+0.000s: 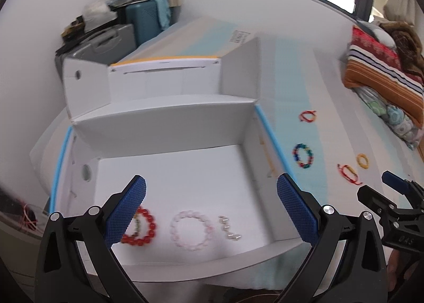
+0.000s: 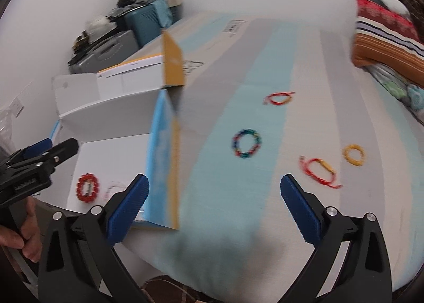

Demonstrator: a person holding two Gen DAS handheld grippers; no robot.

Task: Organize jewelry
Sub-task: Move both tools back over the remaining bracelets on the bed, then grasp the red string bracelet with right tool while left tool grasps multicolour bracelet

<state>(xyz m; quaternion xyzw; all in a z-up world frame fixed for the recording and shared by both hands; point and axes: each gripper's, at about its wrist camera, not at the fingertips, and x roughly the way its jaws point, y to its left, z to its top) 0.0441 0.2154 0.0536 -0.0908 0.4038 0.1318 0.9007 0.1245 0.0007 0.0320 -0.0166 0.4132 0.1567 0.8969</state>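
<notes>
**Three pieces in the box, four bracelets on the bed**

A bed (image 2: pixel 265 69) with a sheet striped in pale grey and light blue fills both views; folded striped blankets (image 1: pixel 381 69) are piled at its far right side. On the left part of the bed sits a white cardboard box (image 1: pixel 169 122) with blue and yellow outer faces and its flaps standing up. A printed label (image 1: pixel 239 36) lies on the flat carton behind it, too blurred to read.

The left gripper (image 1: pixel 212 207) hovers over the box floor, its blue-padded fingers spread wide with nothing between them. The right gripper (image 2: pixel 214 205) hangs above the sheet just right of the box, fingers likewise wide apart and empty. White lettering on the left gripper's body, seen from the right wrist view, is not legible.

Inside the box, in a row near the front wall: a red beaded bracelet (image 1: pixel 144 231), partly behind the left finger pad; a pale pink beaded bracelet (image 1: pixel 191 231) beside it; and a small cluster of silver pieces (image 1: pixel 229 227) to its right.

On the sheet, well apart from the box: a multicoloured beaded bracelet (image 2: pixel 246 143), a red-and-yellow cord bracelet (image 2: pixel 278 98) farther back, another red-and-yellow cord bracelet (image 2: pixel 319 171) nearer the right gripper, and a yellow bracelet (image 2: pixel 353 154) just beyond it.
</notes>
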